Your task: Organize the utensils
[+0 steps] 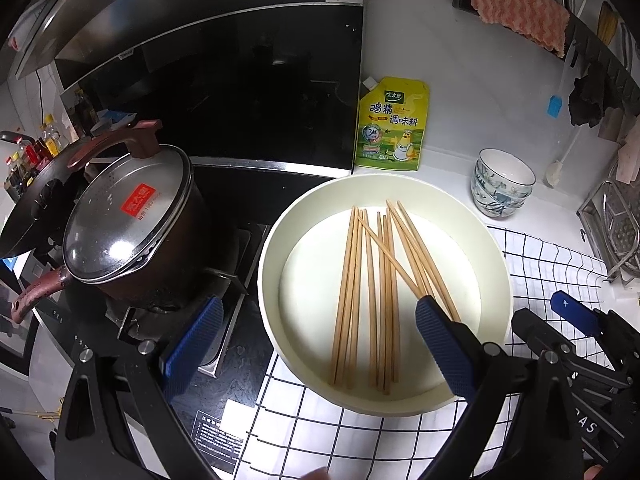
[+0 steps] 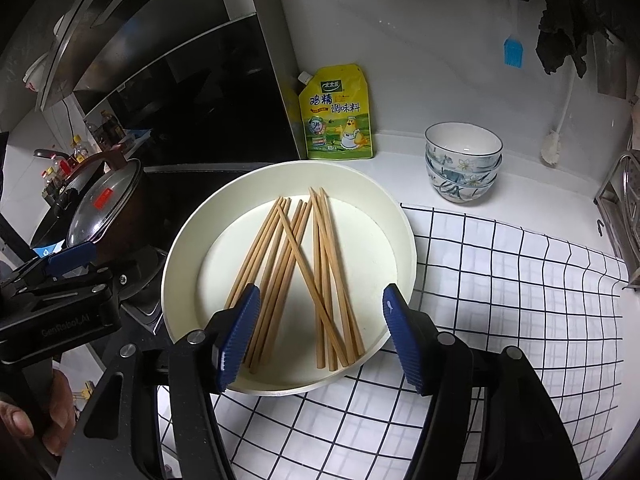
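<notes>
Several wooden chopsticks (image 1: 374, 292) lie loose and partly crossed in a shallow cream round dish (image 1: 280, 240) on a checked cloth. They also show in the right wrist view (image 2: 296, 268), in the same dish (image 2: 184, 248). My left gripper (image 1: 320, 344) is open and empty, hovering over the dish's near left side, its right finger (image 1: 444, 348) above the chopstick ends. My right gripper (image 2: 320, 336) is open and empty, straddling the near ends of the chopsticks just above the dish. The right gripper shows at the right of the left wrist view (image 1: 576, 316).
A lidded dark pot (image 1: 132, 220) stands on the black stove left of the dish. A yellow seasoning pouch (image 1: 390, 124) leans on the wall behind. Stacked patterned bowls (image 2: 462, 164) stand at the back right. A metal rack (image 1: 616, 220) is at the far right. The checked cloth (image 2: 500, 300) covers the counter.
</notes>
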### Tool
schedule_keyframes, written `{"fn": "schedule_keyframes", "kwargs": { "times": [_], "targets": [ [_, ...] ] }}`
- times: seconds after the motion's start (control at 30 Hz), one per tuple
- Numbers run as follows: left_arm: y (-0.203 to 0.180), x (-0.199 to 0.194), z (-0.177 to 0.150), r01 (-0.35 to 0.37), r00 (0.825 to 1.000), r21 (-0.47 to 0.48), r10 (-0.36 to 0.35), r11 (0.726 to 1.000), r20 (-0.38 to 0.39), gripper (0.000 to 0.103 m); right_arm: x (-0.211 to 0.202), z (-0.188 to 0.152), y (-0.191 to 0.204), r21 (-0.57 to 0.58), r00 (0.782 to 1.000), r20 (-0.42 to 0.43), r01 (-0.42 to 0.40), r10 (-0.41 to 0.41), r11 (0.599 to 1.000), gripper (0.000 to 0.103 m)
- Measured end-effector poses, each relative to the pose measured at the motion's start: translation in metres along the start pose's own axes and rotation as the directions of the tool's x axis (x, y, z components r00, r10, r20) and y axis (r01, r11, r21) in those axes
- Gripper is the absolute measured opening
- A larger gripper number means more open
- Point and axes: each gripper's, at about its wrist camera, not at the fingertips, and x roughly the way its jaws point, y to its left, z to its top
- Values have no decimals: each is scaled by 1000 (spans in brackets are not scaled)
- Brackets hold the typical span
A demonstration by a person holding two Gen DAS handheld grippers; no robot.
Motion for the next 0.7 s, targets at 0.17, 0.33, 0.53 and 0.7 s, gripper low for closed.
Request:
{"fn": "schedule_keyframes", "kwargs": {
  "times": [0.17, 0.33, 0.53, 0.7],
  "targets": [
    [-2, 0, 0, -6, 1000, 4, 6, 1000, 3, 95, -2, 0, -1, 5, 1000, 5, -1, 1, 1000, 61],
    [-1, -1, -1, -2, 1000, 2, 2, 1000, 4, 95, -1, 0, -1, 7, 1000, 4, -3, 3, 1000, 61],
    [-1, -2, -1, -3, 1000, 0, 3, 1000, 1, 95, -1, 0, 0, 8, 1000, 4, -3, 3, 1000, 61],
    [0, 2, 0, 2, 1000, -3, -3, 1000, -14, 95, 0, 1, 0, 12, 1000, 5, -2, 2, 1000, 61]
  ]
}}
